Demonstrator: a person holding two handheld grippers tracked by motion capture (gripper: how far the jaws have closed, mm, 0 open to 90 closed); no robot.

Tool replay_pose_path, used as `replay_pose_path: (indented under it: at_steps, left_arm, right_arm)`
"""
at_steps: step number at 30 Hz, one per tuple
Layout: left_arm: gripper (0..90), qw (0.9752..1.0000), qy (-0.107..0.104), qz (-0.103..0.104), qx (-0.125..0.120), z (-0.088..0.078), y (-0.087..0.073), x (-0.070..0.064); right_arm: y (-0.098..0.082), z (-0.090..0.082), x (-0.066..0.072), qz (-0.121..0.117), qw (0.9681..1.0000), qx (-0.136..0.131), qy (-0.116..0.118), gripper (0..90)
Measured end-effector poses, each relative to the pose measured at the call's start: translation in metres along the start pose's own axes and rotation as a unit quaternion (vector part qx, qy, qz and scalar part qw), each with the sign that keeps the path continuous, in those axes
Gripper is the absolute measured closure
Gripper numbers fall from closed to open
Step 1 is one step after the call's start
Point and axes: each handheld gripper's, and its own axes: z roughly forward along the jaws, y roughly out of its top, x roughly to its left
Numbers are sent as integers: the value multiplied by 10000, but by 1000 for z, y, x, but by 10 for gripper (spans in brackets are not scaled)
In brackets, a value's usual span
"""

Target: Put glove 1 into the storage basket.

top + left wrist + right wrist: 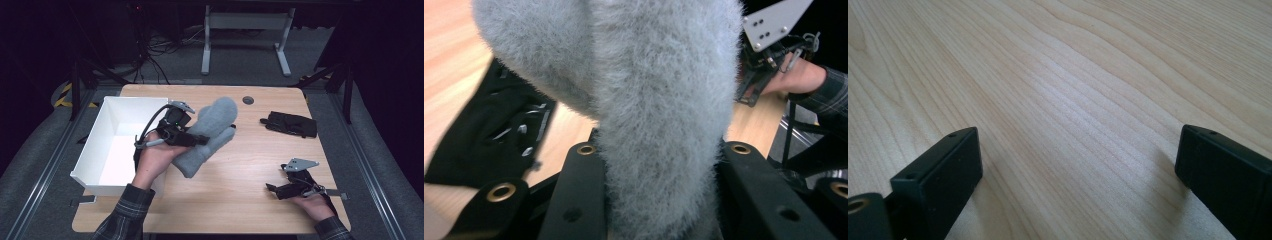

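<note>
Wood-grain table (pixel 240 165); fuzzy grey mitten (pixel 210 135) clamped, L hand-held gripper (pixel 192 136).

We see black grippers, left (pixel 200 134) and right (pixel 274 189); grey three-cornered plates with screw holes; brass-ringed jaws; black cables; plaid sleeves (pixel 125 212).

text: none readable | labels/brands: nope, nothing legible anywhere | numbers/signs: zilch, too blurry to tell

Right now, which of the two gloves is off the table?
The fluffy grey mitten, clamped in the left gripper beside the white box. The black glove lies flat on the table.
</note>
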Motion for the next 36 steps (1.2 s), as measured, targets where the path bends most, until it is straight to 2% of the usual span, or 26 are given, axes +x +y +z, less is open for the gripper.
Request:
replay_pose_path:
  at_steps: [2, 10, 14, 20, 25, 28, 31, 33, 34, 35, 36]
  left_arm:
    - [685, 10000, 44, -41, -32, -5, 0, 1]
    - [684, 9989, 299, -259, -259, -44, -9, 18]
    - [684, 9973, 485, -414, -364, -64, -19, 29]
    - [683, 9937, 675, -695, -559, -86, -40, 43]
    - [683, 9882, 897, -1026, -695, -104, -63, 60]
    - [683, 9848, 988, -1233, -723, -108, -77, 70]
    - [682, 9809, 1088, -1451, -705, -104, -91, 81]
    - [682, 9792, 1111, -1568, -655, -98, -98, 88]
    - [682, 9767, 1155, -1696, -625, -93, -103, 93]
    - [683, 9762, 1173, -1731, -580, -90, -106, 96]
    - [683, 9741, 1227, -1817, -555, -86, -109, 99]
  right_arm:
    - [0, 0, 0, 0, 10000, -1, 1, 51]
    - [0, 0, 0, 0, 10000, -2, 0, 50]
    - [0, 0, 0, -1, 10000, -1, 0, 50]
    - [0, 0, 0, 0, 10000, -1, 0, 50]
    - [0, 0, 0, 0, 10000, -1, 0, 49]
    - [0, 0, 0, 5, 10000, 7, -8, 47]
    - [0, 0, 0, 5, 10000, 9, -8, 46]
    - [0, 0, 0, 7, 10000, 8, -8, 46]
    - [0, 0, 0, 7, 10000, 9, -9, 46]
    - [0, 0, 0, 7, 10000, 8, -8, 46]
    - [0, 0, 0, 6, 10000, 9, -8, 46]
